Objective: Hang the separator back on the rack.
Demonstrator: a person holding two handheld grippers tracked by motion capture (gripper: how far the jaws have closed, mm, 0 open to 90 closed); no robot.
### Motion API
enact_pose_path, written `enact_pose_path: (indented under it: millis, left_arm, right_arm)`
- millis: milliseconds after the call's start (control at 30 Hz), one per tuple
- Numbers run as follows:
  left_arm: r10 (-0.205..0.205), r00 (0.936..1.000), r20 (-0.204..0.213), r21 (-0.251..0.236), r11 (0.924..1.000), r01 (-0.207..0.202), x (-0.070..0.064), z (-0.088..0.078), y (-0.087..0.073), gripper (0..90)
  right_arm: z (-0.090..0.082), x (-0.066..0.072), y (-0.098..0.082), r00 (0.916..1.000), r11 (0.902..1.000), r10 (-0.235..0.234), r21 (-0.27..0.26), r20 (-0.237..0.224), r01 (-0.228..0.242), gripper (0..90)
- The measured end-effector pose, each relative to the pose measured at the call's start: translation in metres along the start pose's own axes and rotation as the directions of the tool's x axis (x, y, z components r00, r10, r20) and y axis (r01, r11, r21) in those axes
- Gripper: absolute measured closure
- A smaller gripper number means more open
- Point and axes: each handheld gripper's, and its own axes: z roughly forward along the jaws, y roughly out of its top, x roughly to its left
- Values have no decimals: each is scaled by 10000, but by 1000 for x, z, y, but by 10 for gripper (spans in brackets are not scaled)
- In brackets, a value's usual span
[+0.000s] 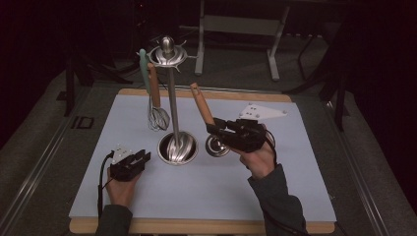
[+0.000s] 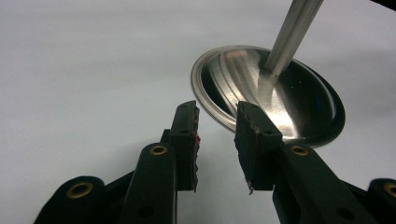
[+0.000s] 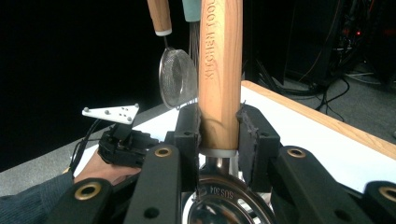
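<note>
Right gripper [image 1: 215, 128] mid-frame, jaws clamped on a wooden-handled ladle [image 1: 202, 105] with its bowl resting on the surface [image 1: 275, 187], left gripper [image 1: 142, 158] lower left, jaws parted and holding nothing, beside the utensil stand's steel dish [image 1: 177, 147], whisk [image 1: 157, 117] hanging above.

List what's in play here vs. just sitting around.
In play:
- right gripper, shut on the wooden-handled ladle
- utensil stand, likely where it hangs

Idle:
- left gripper, open, beside the stand's base
- whisk and strainer, already hanging
- white mat
</note>
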Motion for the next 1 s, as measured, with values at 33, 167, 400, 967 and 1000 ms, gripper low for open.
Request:
enact_pose_path:
  millis: [33,167,400,967,1000]
  left_arm:
    - [-5,10000,-2,3,10000,5,0,0,0,695]
    - [-4,10000,-4,2,10000,4,0,0,0,695]
    - [4,10000,-2,8,10000,-4,0,0,0,695]
    - [-26,10000,7,24,10000,26,0,0,0,695]
    - [-14,10000,8,42,10000,14,0,0,0,695]
  right_arm:
    - [0,0,0,10000,10000,-1,-32,-8,1,713]
    - [-1,2,1,10000,9999,24,-137,-71,-25,713]
    - [-3,4,5,9999,9995,-15,-302,-159,10,713]
    - [-8,4,18,9996,9974,-122,-714,-273,102,713]
    - [-8,4,18,9996,9972,-123,-747,-272,103,713]
